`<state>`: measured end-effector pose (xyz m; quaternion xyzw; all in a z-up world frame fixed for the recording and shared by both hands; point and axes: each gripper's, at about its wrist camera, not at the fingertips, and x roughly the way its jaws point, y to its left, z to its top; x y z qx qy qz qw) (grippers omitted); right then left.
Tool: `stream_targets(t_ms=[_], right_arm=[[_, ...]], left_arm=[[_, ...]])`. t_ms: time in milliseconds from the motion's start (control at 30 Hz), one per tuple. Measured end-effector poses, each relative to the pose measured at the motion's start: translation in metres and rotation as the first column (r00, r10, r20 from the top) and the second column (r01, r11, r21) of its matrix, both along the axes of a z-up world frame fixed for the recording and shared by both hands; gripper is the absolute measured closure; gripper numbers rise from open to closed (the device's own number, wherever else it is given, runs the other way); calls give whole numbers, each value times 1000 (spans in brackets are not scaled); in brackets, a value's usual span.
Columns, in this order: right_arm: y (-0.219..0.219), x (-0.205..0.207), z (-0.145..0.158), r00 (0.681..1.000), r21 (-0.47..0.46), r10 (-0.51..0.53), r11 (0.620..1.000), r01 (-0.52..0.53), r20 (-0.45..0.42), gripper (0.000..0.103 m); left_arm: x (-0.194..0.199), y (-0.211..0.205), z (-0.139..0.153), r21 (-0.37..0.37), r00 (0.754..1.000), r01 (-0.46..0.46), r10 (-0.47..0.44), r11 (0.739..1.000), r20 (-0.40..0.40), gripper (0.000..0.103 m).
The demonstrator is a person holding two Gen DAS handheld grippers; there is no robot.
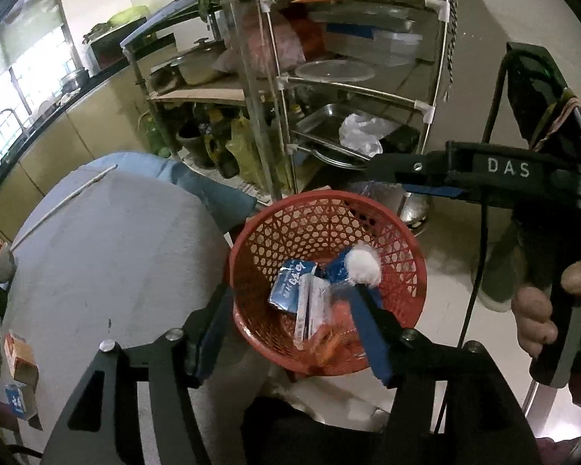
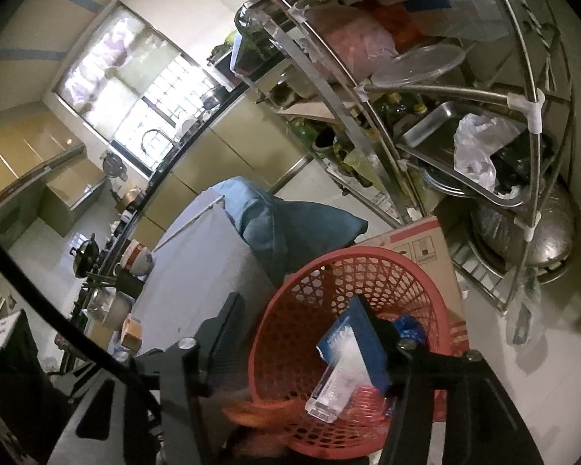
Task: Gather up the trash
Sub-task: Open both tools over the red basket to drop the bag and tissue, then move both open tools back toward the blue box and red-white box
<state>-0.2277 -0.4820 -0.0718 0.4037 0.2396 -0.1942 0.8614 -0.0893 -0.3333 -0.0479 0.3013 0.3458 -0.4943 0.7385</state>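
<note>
A red mesh basket [image 1: 403, 240] [image 2: 290, 348] sits below both grippers, beside the grey table [image 1: 116, 252]. In it lie a blue carton [image 1: 288, 285], a white wrapper [image 1: 310, 310] and orange scraps [image 1: 329, 345]. My left gripper [image 1: 286, 275] hangs open over the basket, with a white tissue ball [image 1: 364, 265] lying loose against its right finger. My right gripper [image 2: 296, 302] [image 1: 387, 178] is open too, and a blurred clear plastic pack [image 2: 337, 379] with a blue-white carton [image 2: 339, 335] hangs beside its right finger, unpinched.
A metal rack [image 1: 348, 89] [image 2: 523, 104] with trays, lids and bags stands behind the basket. A cardboard box [image 2: 426, 248] leans by it. Blue cloth [image 1: 197, 182] drapes the table's far end. Two small cartons [image 1: 19, 360] lie at the table's left edge, and a hand [image 1: 534, 317] holds the right gripper.
</note>
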Motion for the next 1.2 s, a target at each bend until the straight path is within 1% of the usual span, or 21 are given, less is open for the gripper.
stream_targets(t_ms=[167, 267, 367, 433, 600, 700, 833, 900, 1033, 1100, 1133, 1200], right_arm=[[5, 6, 4, 1000, -17, 4, 1000, -4, 0, 43], [10, 12, 6, 1000, -25, 19, 1000, -19, -3, 43], [20, 23, 8, 999, -34, 44, 998, -44, -13, 43], [27, 30, 8, 998, -39, 63, 997, -63, -19, 43], [50, 52, 12, 991, -67, 126, 990, -128, -38, 43], [63, 63, 15, 986, -76, 160, 984, -163, -46, 43], [83, 85, 21, 976, -90, 212, 972, -216, -54, 43], [93, 96, 25, 970, -98, 238, 965, -242, -52, 43], [117, 119, 35, 954, -122, 294, 947, -298, -52, 43], [131, 130, 38, 945, -131, 324, 936, -328, -52, 43], [137, 134, 39, 939, -134, 338, 930, -343, -56, 43], [152, 142, 38, 927, -144, 368, 916, -375, -73, 43]], left_arm=[[16, 19, 1, -1, 998, -61, 61, 998, 7, 39], [31, 40, 1, 5, 992, -129, 129, 992, 10, 38], [45, 62, 0, 2, 980, -200, 200, 980, -6, 37], [56, 82, 1, -7, 967, -255, 255, 967, -15, 37], [68, 120, 3, -28, 939, -343, 344, 939, 25, 35], [76, 140, 2, -28, 916, -397, 398, 917, 52, 33], [90, 164, -1, -7, 867, -491, 490, 871, 94, 33], [97, 176, 0, -9, 845, -528, 526, 849, 99, 33], [106, 197, 3, -24, 815, -571, 570, 821, 100, 33], [111, 207, 5, -29, 794, -598, 597, 801, 115, 33], [113, 210, 5, -31, 787, -607, 606, 794, 118, 33], [118, 222, 4, -27, 761, -638, 636, 769, 126, 33]])
